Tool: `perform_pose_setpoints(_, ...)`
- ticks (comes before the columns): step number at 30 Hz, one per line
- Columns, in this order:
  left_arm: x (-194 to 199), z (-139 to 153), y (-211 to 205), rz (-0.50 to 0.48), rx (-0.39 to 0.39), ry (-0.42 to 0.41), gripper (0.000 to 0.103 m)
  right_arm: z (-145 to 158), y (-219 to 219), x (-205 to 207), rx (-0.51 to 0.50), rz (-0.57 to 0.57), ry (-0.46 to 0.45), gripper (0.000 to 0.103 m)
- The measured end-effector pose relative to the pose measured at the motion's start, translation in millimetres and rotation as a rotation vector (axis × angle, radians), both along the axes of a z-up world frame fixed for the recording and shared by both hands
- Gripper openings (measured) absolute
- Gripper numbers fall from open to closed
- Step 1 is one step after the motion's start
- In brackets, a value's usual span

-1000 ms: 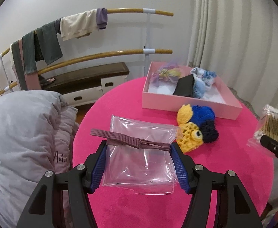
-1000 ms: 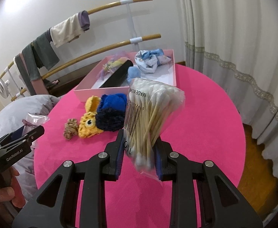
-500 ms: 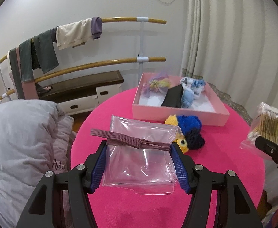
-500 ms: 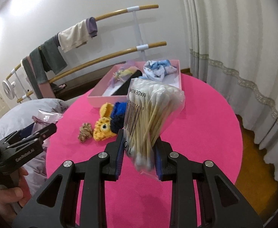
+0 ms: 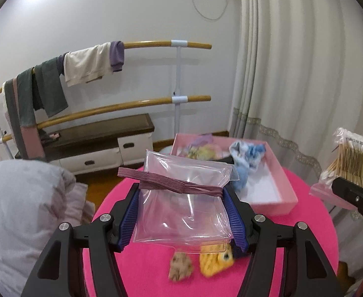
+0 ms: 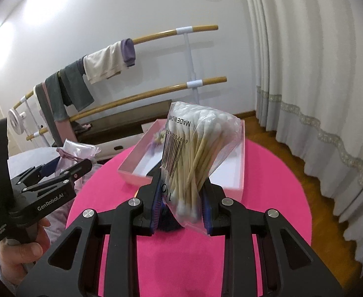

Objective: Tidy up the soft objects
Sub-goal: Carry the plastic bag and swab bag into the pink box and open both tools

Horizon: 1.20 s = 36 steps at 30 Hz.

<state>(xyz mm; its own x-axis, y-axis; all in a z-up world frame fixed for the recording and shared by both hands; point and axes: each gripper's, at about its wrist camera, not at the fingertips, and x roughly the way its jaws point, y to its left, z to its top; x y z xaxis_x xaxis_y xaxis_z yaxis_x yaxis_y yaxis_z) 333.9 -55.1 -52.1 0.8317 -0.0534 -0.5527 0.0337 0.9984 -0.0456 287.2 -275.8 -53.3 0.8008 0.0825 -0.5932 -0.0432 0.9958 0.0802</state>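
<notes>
My left gripper (image 5: 181, 193) is shut on a clear zip bag (image 5: 181, 210) with a mauve elastic band (image 5: 171, 182) lying across its top, held above the pink table (image 5: 144, 272). My right gripper (image 6: 181, 193) is shut on a bag of cotton swabs (image 6: 196, 153), also seen at the right of the left wrist view (image 5: 349, 158). A pink box (image 5: 275, 188) behind holds a blue-white cloth (image 5: 248, 158), a dark item and a purple-yellow scrunchie. A yellow knit toy (image 5: 216, 259) and a brown scrunchie (image 5: 180, 268) lie under the left gripper.
A grey duvet (image 5: 20, 217) lies left of the round table. A wooden rail rack (image 5: 131, 104) with hanging clothes and a low bench (image 5: 94, 138) stand by the wall. White curtains (image 5: 305, 74) hang at the right. The left gripper shows in the right wrist view (image 6: 57, 173).
Both grippers have risen and moved forward over the table with their bags. The knit toy and scrunchie now sit beneath the left gripper, and the pink box is nearer.
</notes>
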Motion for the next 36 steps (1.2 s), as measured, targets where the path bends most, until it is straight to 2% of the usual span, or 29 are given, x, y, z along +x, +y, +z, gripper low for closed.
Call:
perform_pose_setpoints(7,68,5,-13,-0.016,0.000,0.004,0.060,8,-1,46,-0.017,0.015,0.013,0.025)
perform_pose_setpoints(13,124,-2,-20,-0.015,0.005,0.015,0.060,2,-9,81,-0.010,0.011,0.035,0.025)
perform_pose_setpoints(21,191,-16,-28,-0.018,0.020,0.034,0.060,-17,-20,119,-0.006,0.000,0.084,0.025)
perform_pose_setpoints(36,309,-53,-45,-0.051,0.022,0.134,0.061,-58,-36,166,-0.003,-0.029,0.200,0.025)
